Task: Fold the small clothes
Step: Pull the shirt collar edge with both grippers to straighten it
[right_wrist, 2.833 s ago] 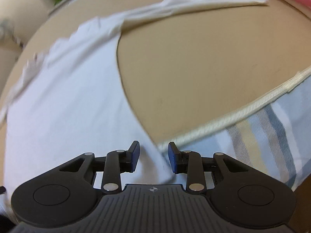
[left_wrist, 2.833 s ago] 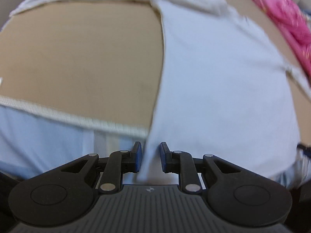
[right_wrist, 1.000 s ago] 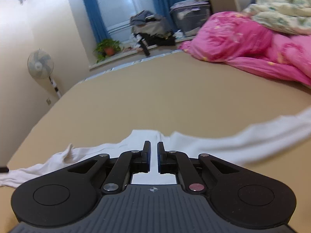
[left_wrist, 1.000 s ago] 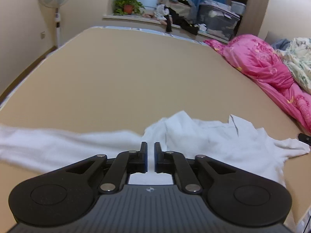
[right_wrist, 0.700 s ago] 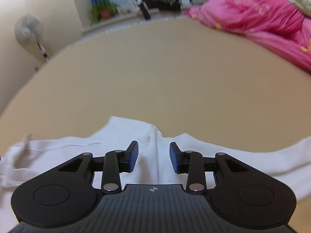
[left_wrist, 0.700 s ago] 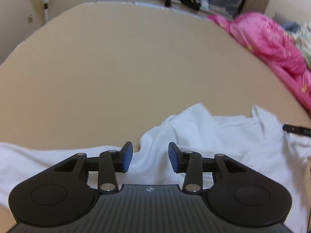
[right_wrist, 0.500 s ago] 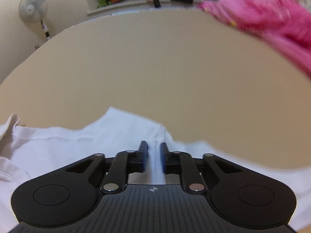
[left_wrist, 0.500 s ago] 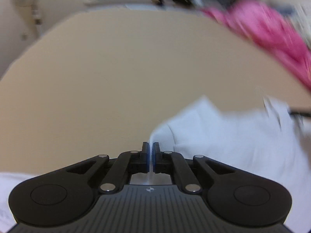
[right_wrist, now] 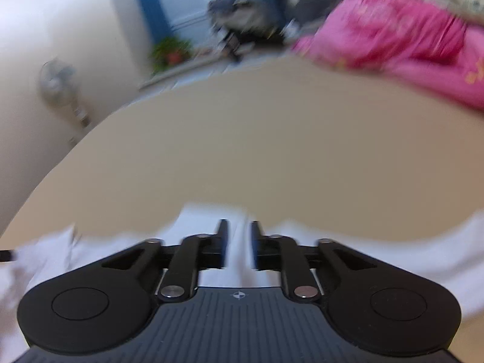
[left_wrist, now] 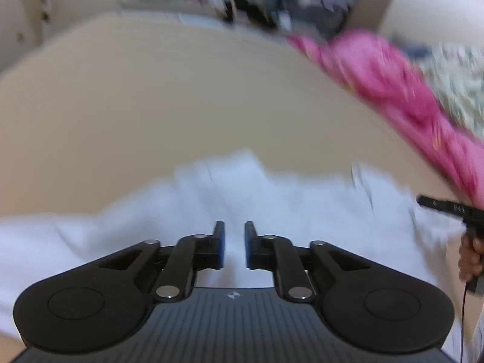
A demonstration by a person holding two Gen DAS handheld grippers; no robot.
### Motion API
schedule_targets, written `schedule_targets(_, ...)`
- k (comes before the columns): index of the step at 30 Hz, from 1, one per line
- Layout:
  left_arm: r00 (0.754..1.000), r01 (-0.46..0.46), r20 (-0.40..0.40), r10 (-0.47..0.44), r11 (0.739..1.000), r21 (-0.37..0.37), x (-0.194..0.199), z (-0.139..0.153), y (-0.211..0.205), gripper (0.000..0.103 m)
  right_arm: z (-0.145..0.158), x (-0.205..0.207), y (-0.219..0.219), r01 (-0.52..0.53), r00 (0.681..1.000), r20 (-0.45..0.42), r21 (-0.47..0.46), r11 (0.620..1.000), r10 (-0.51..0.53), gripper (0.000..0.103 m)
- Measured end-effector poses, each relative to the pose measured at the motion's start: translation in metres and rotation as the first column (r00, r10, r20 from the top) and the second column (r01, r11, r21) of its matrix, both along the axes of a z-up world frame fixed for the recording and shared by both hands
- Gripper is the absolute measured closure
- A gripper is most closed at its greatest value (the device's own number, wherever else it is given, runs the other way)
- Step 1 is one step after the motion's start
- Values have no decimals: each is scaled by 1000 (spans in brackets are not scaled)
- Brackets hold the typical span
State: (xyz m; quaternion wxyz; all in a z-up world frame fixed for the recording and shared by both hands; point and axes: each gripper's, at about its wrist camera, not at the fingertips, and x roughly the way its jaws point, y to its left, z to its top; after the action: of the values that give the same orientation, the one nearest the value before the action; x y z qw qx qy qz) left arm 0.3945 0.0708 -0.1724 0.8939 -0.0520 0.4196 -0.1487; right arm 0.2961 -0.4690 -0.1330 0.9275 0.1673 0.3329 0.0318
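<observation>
No words, numbers or brand names can be read in either view. The only sign is a small round crosshair emblem, pale on dark, printed at the front edge of each tool's ribbed body: on the left tool [left_wrist: 234, 243] it sits just behind the gap between the fingers, and likewise on the right tool [right_wrist: 239, 243]. Faint pale marks show on a black device [left_wrist: 444, 206] at the right edge of the left wrist view, too blurred to read.

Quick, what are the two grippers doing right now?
Left gripper: just opened, over the white shirt, gripping nothing.
Right gripper: just opened too, nothing gripped.
</observation>
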Motion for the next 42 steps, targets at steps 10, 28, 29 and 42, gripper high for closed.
schedule_targets(10, 1000, 5, -22, -2, 995, 102, -106, 35, -29, 82, 17, -110, 20, -7, 987, -159, 22, 1000, 10, 70)
schedule_targets(28, 987, -24, -145, 64, 965, 260, -301, 27, -22, 71, 43, -260, 19, 29, 934, -352, -95, 995, -61, 57)
schedule_targets(29, 993, -24, -109, 54, 965, 262, -308, 33, -22, 71, 52, -266, 19, 34, 949, -310, -85, 996, -59, 57)
schedule_targets(42, 987, -118, -85, 139, 970, 214, -308, 31, -22, 58, 109, -321, 45, 80, 997, 7, -60, 995, -79, 55)
